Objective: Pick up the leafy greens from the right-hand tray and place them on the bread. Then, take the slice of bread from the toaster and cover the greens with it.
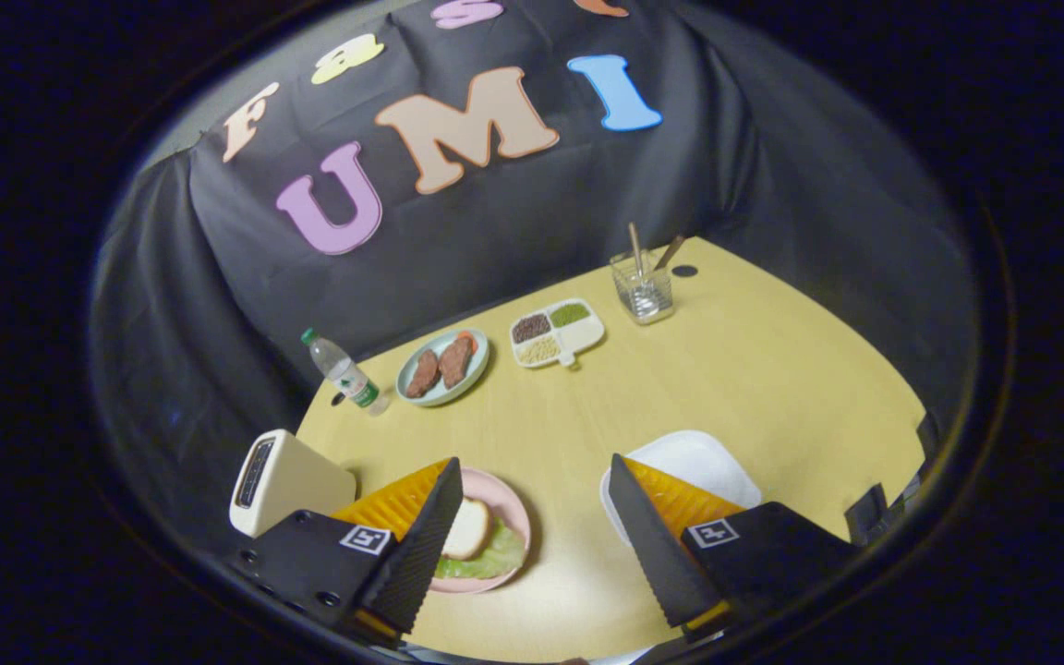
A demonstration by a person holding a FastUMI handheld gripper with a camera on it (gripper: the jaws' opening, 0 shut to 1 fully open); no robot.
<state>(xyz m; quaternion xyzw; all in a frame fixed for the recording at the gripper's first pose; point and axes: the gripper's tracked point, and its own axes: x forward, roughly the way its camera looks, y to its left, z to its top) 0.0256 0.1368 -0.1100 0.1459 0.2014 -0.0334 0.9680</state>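
The gripper (532, 545) hangs with fingers spread apart, empty; the bread slice (467, 528) and leafy greens (493, 558) lie on the pink plate (515, 503) just beside its left finger.

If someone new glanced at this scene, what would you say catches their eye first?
Probably the open gripper, its fingers spread wide over the yellow table. Next, the pink plate by the left finger, holding bread on leafy greens, with the cream toaster further left. Beyond the fingers sit a plate of meat patties and a divided dish.
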